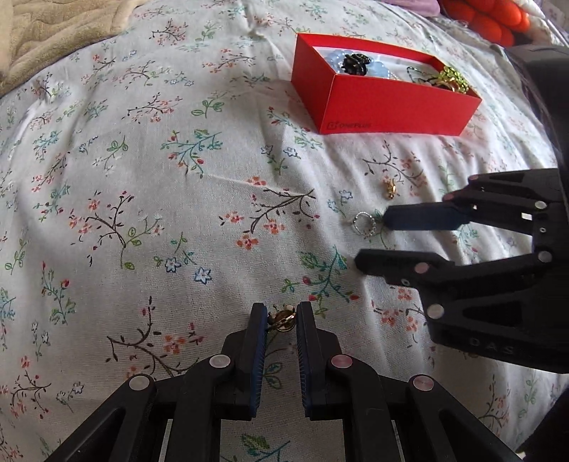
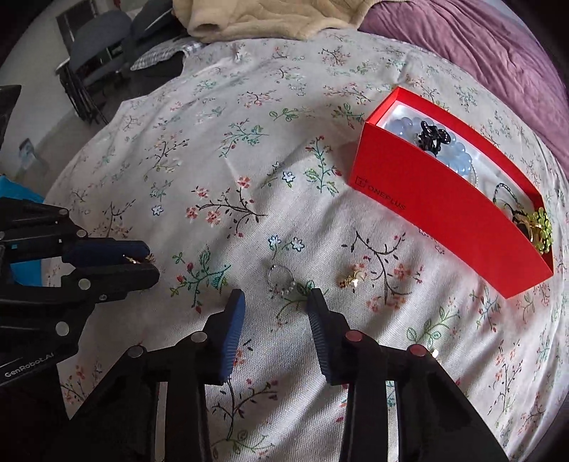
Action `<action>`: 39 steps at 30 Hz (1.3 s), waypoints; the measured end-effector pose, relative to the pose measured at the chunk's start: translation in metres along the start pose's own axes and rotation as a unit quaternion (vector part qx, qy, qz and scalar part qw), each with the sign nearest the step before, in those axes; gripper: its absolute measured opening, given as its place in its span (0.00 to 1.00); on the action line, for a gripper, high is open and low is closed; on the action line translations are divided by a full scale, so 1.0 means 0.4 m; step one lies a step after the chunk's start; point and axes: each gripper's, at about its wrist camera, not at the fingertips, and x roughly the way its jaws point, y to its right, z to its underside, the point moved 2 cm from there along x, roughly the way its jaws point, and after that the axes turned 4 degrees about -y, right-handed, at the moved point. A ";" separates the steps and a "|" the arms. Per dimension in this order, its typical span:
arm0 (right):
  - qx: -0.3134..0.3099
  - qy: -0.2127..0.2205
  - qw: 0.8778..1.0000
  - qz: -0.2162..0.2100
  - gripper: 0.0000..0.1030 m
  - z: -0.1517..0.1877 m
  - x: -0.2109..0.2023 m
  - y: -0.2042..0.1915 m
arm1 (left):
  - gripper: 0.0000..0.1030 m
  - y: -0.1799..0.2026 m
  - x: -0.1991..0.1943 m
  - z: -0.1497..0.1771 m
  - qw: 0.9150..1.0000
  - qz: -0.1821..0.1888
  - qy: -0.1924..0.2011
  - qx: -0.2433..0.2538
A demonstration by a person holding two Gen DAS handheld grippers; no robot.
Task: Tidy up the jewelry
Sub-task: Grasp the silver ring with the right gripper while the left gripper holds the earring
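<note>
My left gripper [image 1: 281, 312] is shut on a small gold earring [image 1: 281, 321], just above the floral sheet; it also shows in the right wrist view [image 2: 151, 258]. My right gripper [image 2: 275, 296] is open, fingers either side of a silver pearl ring [image 2: 281, 279] lying on the sheet; this ring shows in the left wrist view [image 1: 363, 224] just left of the right gripper [image 1: 370, 240]. A gold pearl earring [image 2: 352, 277] lies to the ring's right, and shows in the left view [image 1: 390, 187]. The red box [image 2: 441, 209] [image 1: 387, 105] holds blue beads, a black clip and green-gold pieces.
A floral sheet [image 1: 142, 177] covers the bed. A beige blanket [image 2: 270, 17] and a purple quilt [image 2: 480, 46] lie at the far side. Orange yarn [image 1: 487, 17] sits beyond the box. Chairs [image 2: 96, 39] stand off the bed's far left.
</note>
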 end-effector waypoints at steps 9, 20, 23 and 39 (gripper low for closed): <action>-0.017 0.005 1.000 0.015 0.21 -0.014 0.010 -0.010 | 0.10 -0.001 0.000 0.002 1.000 0.000 -0.003 -0.004; -0.026 0.007 0.999 0.026 0.13 -0.017 0.004 -0.018 | 0.10 -0.005 0.002 -0.002 1.000 -0.002 -0.003 -0.008; -0.024 0.005 1.000 0.020 0.06 -0.017 -0.003 -0.020 | 0.10 -0.008 0.002 -0.003 1.000 -0.002 -0.002 -0.009; -0.029 0.010 1.000 -0.003 0.02 0.022 -0.051 -0.012 | 0.10 -0.028 -0.004 -0.006 1.000 -0.004 0.003 -0.023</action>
